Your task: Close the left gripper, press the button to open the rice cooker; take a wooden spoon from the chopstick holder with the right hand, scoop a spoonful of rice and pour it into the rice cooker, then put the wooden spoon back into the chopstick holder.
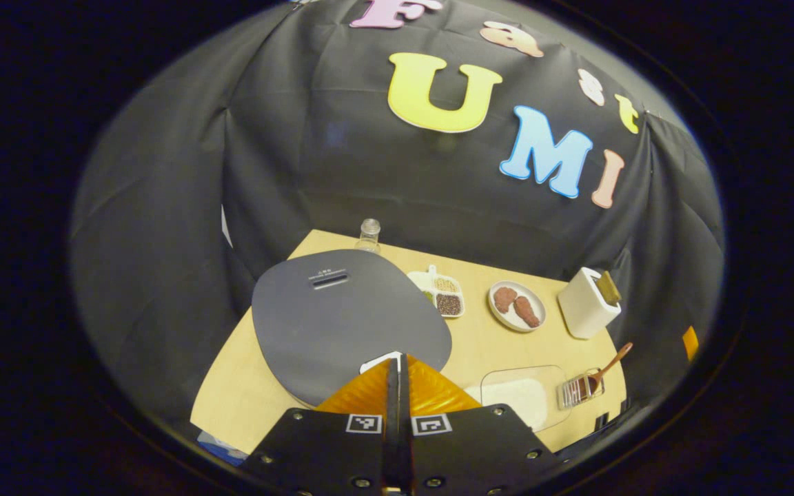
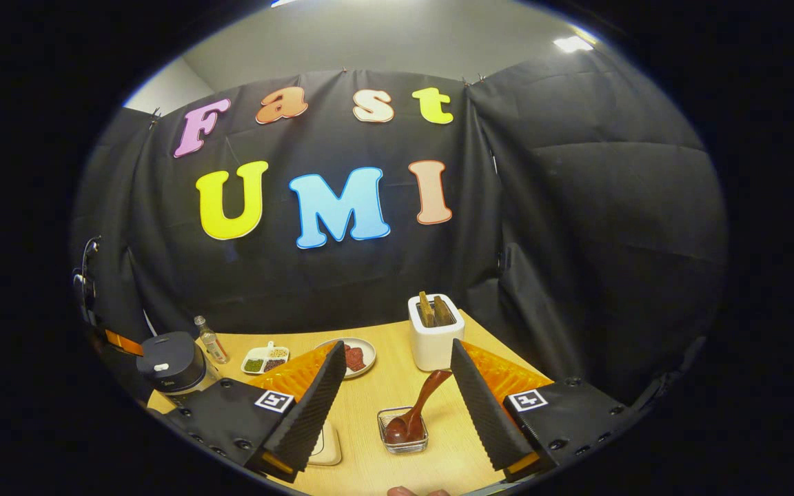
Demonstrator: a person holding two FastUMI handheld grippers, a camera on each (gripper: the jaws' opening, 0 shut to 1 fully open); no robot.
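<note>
A: Where do we see the rice cooker (image 1: 342, 313)?
B: Centre of the left gripper view, lid down, just above our left gripper (image 1: 397, 375), fingers pressed together, holding nothing.
A: And the wooden spoon (image 2: 414, 412)?
B: Lower centre of the right gripper view, leaning in the clear chopstick holder (image 2: 403, 430), between our right gripper's (image 2: 397, 406) 2 wide-spread, empty fingers.

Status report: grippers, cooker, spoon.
Left gripper shut, over closed rice cooker. Right gripper open, facing wooden spoon in holder. Nothing between.
</note>
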